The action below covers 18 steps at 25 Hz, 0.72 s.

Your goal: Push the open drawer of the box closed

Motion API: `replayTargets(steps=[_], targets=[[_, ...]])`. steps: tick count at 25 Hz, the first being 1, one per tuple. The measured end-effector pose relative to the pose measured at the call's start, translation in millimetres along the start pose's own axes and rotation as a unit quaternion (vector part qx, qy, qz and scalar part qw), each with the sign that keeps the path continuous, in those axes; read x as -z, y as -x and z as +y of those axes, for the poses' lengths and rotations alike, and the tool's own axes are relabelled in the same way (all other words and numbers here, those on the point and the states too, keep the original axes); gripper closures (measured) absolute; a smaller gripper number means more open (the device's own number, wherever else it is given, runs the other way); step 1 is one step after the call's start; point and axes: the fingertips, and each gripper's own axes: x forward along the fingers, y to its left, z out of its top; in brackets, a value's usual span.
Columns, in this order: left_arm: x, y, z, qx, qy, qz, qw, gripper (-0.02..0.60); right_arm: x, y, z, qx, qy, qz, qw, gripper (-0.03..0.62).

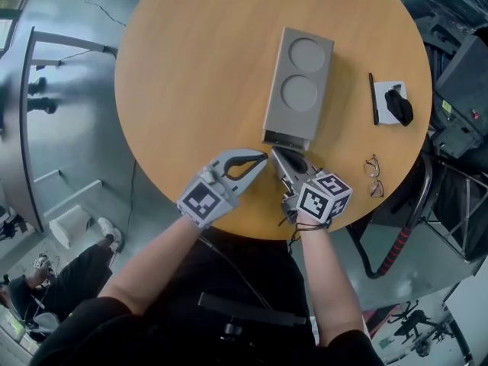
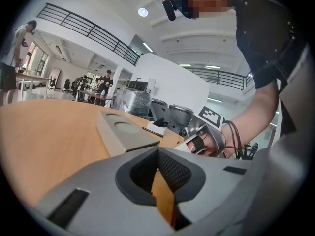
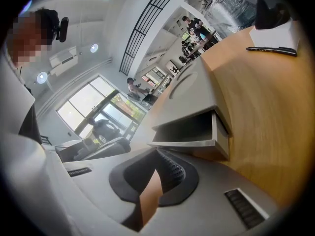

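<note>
round wooden surface (image 1: 191, 67) is carrying the grey box (image 1: 299, 82), drawer (image 1: 288, 139) sticking out at its near end. right gripper (image 1: 277, 157) and left gripper (image 1: 259, 160) are hovering clenched and empty just before it. drawer is looking light, rigid: push flat on its front.

From the head we look steeply down on the round table (image 1: 191, 67), its near edge at our body and the box (image 1: 299, 86) whole in sight. The left gripper (image 1: 259, 161) carries its camera low over the near edge, facing across the top, so the box and the right gripper (image 1: 276, 155) lie close ahead. The right gripper's camera sits rolled sideways, hard by the box's drawer (image 3: 197, 132), facing the far edge; all three views share the box.
</note>
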Motion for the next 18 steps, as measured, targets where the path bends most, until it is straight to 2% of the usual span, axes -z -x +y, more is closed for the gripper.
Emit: replayTargets(steps=[18], targets=[[-9.8,-10.4,29.9,0.018,0.000,0.011,0.9998,0.551,-33.4,-19.4,-8.5,0.015,-0.001,-0.011,1.000,0.584]])
